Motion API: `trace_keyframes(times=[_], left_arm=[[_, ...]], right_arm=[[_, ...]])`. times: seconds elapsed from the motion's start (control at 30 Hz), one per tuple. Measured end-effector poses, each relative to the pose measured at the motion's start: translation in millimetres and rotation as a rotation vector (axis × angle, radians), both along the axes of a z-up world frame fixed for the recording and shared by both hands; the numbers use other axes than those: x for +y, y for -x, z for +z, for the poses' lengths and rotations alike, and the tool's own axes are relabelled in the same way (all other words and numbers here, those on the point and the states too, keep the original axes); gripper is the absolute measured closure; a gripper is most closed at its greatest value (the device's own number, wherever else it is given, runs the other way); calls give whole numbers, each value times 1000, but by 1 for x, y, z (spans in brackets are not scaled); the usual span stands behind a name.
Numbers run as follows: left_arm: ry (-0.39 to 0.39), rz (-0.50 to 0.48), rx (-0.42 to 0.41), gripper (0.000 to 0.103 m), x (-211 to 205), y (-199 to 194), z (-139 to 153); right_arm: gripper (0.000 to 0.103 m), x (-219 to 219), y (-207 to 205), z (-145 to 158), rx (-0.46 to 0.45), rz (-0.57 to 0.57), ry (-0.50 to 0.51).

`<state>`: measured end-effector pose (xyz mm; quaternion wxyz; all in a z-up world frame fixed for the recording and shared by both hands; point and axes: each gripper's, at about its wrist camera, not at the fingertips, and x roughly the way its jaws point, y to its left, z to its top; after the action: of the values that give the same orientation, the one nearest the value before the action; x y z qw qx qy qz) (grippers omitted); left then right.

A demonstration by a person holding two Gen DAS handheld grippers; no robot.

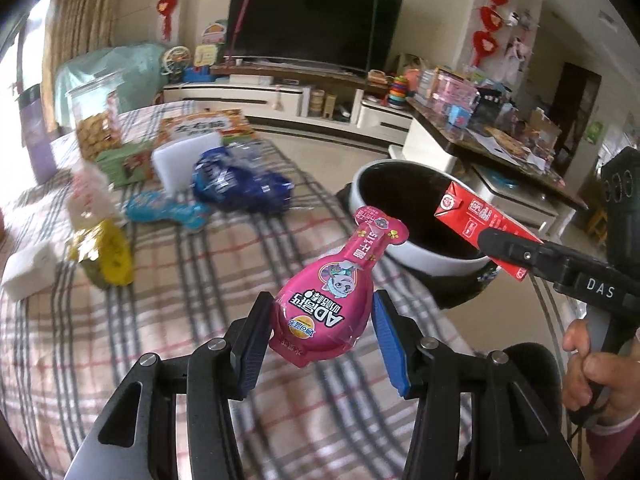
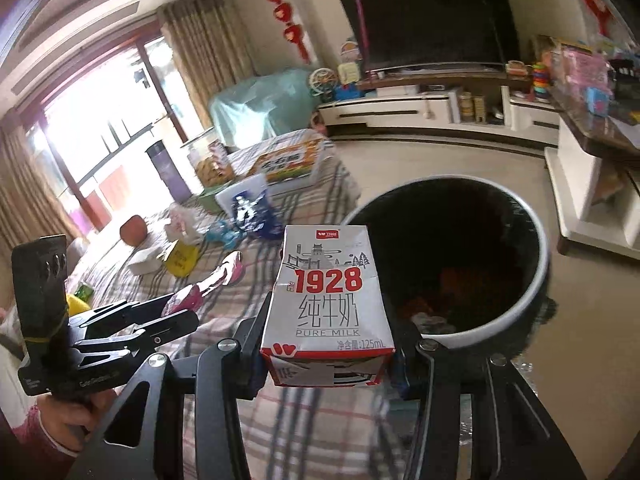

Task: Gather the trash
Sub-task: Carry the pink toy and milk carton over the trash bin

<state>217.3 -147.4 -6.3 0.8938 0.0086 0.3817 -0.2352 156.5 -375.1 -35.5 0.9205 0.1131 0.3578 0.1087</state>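
Note:
A pink drink pouch (image 1: 324,304) with a cartoon print hangs above the plaid tablecloth (image 1: 160,280), and my left gripper (image 1: 322,300) is shut on its round body. My right gripper (image 2: 328,340) is shut on a small "1928" milk carton (image 2: 328,300), which it holds upright just left of the bin's mouth. The round bin (image 2: 520,300) has a white wall, a dark inside and some trash at the bottom. In the left wrist view the red side of the carton (image 1: 476,220) sits over the bin (image 1: 424,260) in the right gripper (image 1: 496,248). The right wrist view shows the left gripper (image 2: 184,308) with the pouch (image 2: 224,272).
On the table behind lie blue wrappers (image 1: 240,184), a yellow packet (image 1: 108,256), a white block (image 1: 184,160), a snack jar (image 1: 96,120) and an orange box (image 1: 204,124). A TV (image 1: 312,20) on a low cabinet stands beyond; a cluttered side table (image 1: 500,132) is at right.

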Motion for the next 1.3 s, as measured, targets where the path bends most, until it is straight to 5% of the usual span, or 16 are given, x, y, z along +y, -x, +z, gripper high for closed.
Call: trace_keyframes(times=[0.43, 1.3], left_arm=[[-29, -69, -10, 54, -53, -23, 0], [-81, -101, 7, 54, -113, -83, -7]], right_arm=[[56, -51, -2, -3, 11, -106, -21], [56, -78, -49, -14, 75, -116, 31]])
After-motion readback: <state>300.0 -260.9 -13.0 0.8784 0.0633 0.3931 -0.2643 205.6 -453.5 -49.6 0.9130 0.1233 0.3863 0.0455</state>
